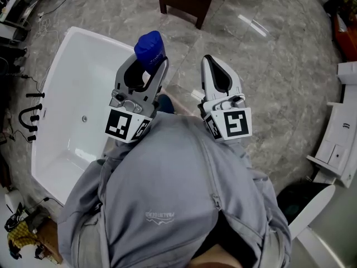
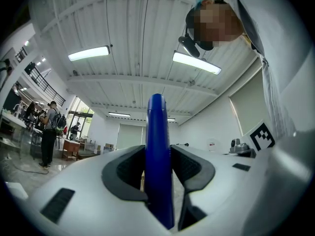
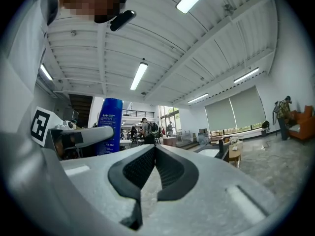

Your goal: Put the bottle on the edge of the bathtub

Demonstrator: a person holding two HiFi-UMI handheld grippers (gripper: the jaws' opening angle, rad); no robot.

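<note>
Bottle [image 1: 149, 46] blue, narrow, upright in left tongs [image 1: 152, 61].

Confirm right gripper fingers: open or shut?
Shut, empty: right gripper fingers meet at the tips in its own view, nothing between; blue bottle sits in the left gripper.

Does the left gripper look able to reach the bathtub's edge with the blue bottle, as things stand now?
Probably yes. The left gripper holds the blue bottle seemingly just over the bathtub rim, and nothing shows between them. The shut right gripper is off to the side.
</note>
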